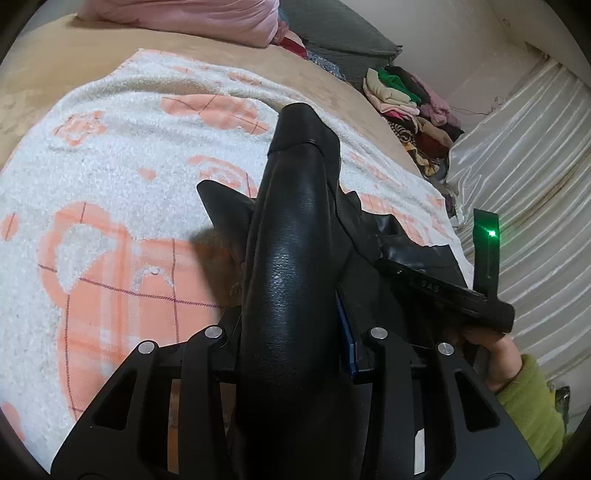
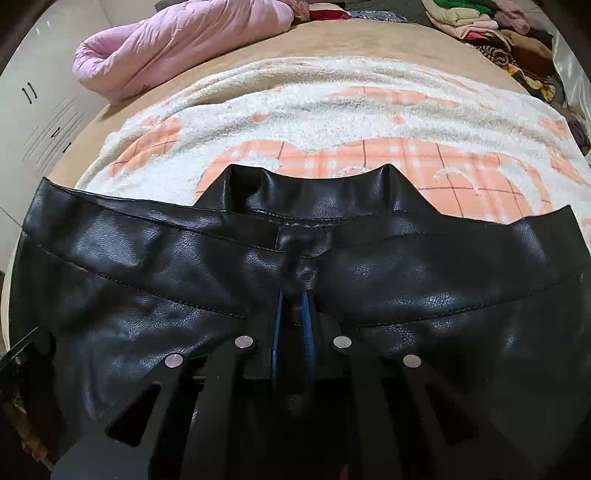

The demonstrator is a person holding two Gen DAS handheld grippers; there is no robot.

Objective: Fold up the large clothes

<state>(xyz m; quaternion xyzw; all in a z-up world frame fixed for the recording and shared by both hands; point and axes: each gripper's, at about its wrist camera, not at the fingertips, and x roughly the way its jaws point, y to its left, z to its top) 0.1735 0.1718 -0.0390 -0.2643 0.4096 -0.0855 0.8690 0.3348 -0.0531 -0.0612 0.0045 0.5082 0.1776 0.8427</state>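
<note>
so right now you've got the black leather jacket (image 2: 184, 266) pinched in both tools. your right gripper (image 2: 293, 299) is clamped down nearly all the way on a bunched fold of it, and you can see the blue pads (image 2: 277, 325) squeezing the leather right below the collar area, with the two collar points sticking up past it. from that view the jacket spreads wide to both sides and hangs in front of the white and peach fleece blanket (image 2: 332, 110) that covers the tan bed (image 2: 351, 40). your left gripper (image 1: 295, 258) is closed partway around a thick rolled-up part of the jacket (image 1: 291, 258); the roll runs straight up the middle of that view between the fingers, and one blue pad (image 1: 347, 332) sits against its right side, so it looks like a grip on it. the left finger is mostly hidden behind the roll. off to the right in the left view you can see your other hand (image 1: 495, 354) in a green sleeve (image 1: 532, 406) holding the second tool, with a small green light (image 1: 491, 233) glowing on it. at the far end of the bed there's a pink quilt (image 2: 177, 48) bundled up, and a pile of mixed clothes (image 2: 491, 33) sits at the far right corner, well apart from the jacket.
</note>
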